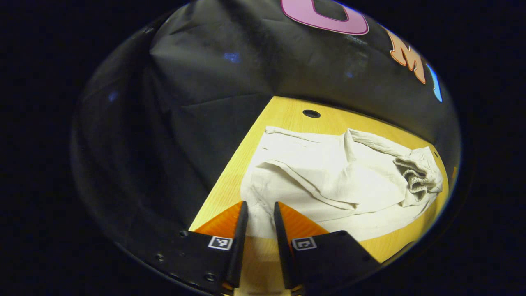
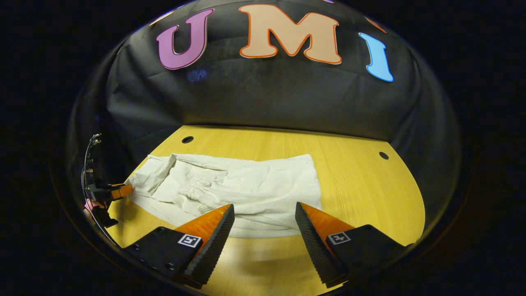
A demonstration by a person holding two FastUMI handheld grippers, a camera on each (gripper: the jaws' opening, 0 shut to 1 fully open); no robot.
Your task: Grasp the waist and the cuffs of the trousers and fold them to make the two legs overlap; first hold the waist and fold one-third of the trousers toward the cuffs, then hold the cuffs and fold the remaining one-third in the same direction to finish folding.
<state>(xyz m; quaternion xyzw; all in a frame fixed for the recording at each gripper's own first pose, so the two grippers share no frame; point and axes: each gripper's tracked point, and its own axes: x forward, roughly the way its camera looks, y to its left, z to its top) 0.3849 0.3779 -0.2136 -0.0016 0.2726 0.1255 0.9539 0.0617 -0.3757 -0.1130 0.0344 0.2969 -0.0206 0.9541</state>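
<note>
Left gripper view is showing the left gripper hovering at the near edge of the trousers, its fingers standing narrowly apart with cloth visible between them; whether they are pinching it I cannot tell. The trousers are lying rumpled on the counter, the gathered waistband bunched at the far right end. In the right gripper view, the right gripper is hanging spread wide just above the near edge of the cloth, gripping nothing, and the left gripper is sitting at the trousers' left end. Judging by this, the task is probably at an early fold, with the legs being brought together. The next move calls for both grippers closing on the edge and lifting evenly.
</note>
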